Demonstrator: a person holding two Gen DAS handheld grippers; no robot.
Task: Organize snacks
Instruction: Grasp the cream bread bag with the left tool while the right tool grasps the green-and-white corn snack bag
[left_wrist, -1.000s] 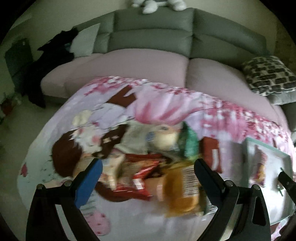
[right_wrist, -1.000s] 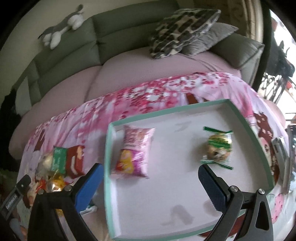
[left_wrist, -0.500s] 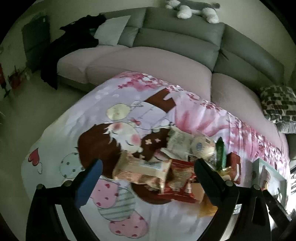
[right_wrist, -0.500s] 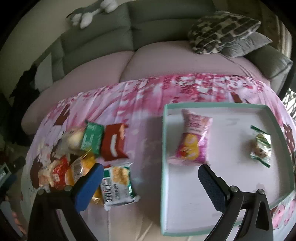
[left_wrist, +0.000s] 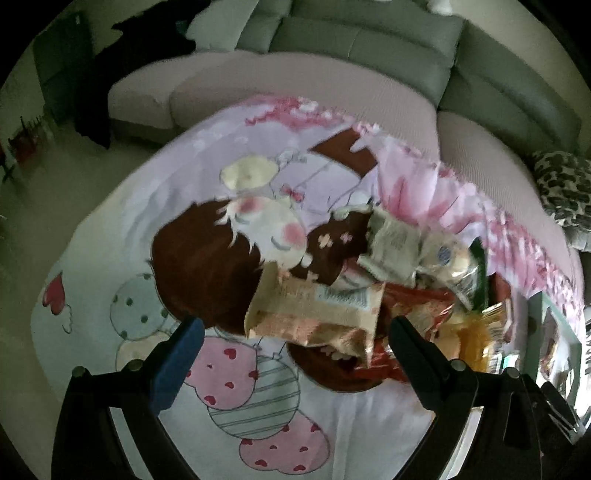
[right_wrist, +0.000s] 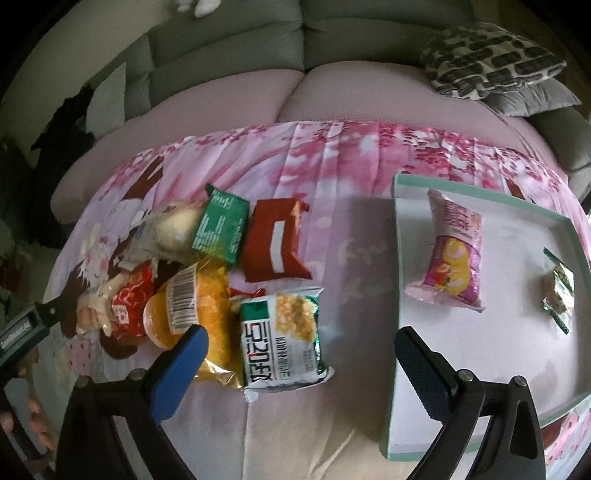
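A pile of snack packets lies on a cartoon-print cloth. My left gripper (left_wrist: 295, 339) is open just in front of a tan packet (left_wrist: 314, 314) at the pile's near edge, with red packets (left_wrist: 417, 310) behind it. My right gripper (right_wrist: 299, 347) is open above a green-and-white popcorn packet (right_wrist: 280, 339), beside a yellow packet (right_wrist: 207, 306), a red packet (right_wrist: 275, 242) and a green packet (right_wrist: 219, 223). A teal-rimmed white tray (right_wrist: 397, 280) to the right holds a pink packet (right_wrist: 452, 254) and a small green-wrapped sweet (right_wrist: 557, 288).
The cloth (right_wrist: 351, 170) covers a low table in front of a grey and pink sofa (right_wrist: 303, 88) with patterned cushions (right_wrist: 487, 62). Dark clothing (left_wrist: 147, 40) lies at the sofa's left end. The left gripper's body (right_wrist: 22, 325) shows at the right view's left edge.
My right gripper has swung left from over the tray to over the loose packets. My left gripper has shifted left and closer to the pile, now facing the tan packet.
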